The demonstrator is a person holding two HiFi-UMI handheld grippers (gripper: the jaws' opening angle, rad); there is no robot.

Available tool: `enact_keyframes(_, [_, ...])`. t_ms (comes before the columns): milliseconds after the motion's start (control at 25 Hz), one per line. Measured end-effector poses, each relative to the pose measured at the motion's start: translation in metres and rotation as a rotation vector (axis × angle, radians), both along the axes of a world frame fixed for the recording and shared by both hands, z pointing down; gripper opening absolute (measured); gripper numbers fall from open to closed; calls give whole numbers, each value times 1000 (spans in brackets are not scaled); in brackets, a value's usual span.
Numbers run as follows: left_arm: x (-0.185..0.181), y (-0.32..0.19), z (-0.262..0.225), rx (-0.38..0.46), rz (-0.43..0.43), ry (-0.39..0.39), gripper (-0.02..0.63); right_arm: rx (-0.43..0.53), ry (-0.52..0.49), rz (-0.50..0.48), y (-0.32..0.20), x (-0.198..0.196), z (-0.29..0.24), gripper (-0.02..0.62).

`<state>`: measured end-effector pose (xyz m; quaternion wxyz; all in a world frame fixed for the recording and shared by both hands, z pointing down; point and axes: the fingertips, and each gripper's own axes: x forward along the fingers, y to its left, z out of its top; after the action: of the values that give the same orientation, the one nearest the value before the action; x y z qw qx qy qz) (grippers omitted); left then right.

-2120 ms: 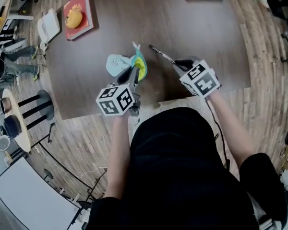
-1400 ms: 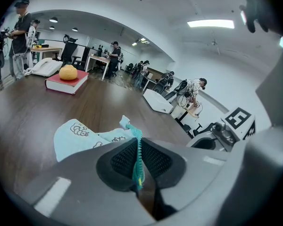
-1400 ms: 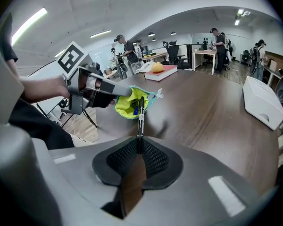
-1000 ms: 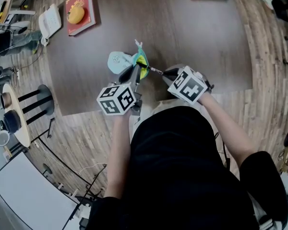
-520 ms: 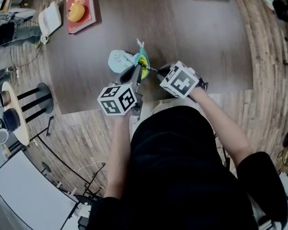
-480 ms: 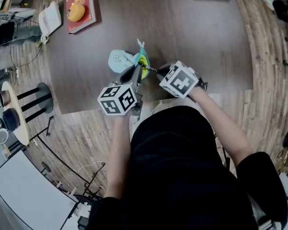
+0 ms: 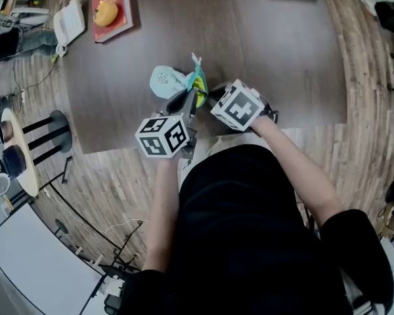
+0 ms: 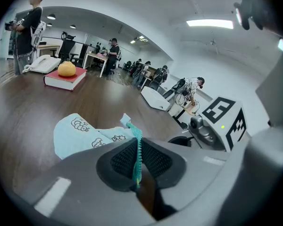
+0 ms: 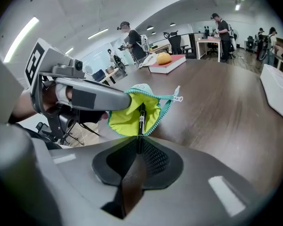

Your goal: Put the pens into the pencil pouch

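Right tongs (image 9: 138, 155) gripping black pen (image 9: 141, 118), tip poking into pouch (image 9: 125, 119) mouth, over yellow lining. Left tongs (image 8: 137, 166) pinching pouch's teal zipper edge (image 8: 138, 147), holding mouth open. Pouch resting on worktop (image 7: 269, 51) just beyond both tongs. Judging: pen going partway in, not yet released; no other pens showing beside pouch; whether others already inside, unclear.

An orange fruit (image 7: 106, 16) sits on a red book (image 7: 123, 5).

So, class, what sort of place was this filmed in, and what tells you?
Most likely an open-plan office or lab: desks with office chairs behind the wooden table, ceiling strip lights, and a desk phone.
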<state>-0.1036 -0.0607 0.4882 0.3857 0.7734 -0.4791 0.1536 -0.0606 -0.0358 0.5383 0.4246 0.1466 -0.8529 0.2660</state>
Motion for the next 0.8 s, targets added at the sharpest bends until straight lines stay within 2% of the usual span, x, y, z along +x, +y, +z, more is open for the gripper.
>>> enact_keyframes(800, [-2, 6, -2, 4, 7, 10, 23, 36, -73, 21, -8, -30, 1, 44])
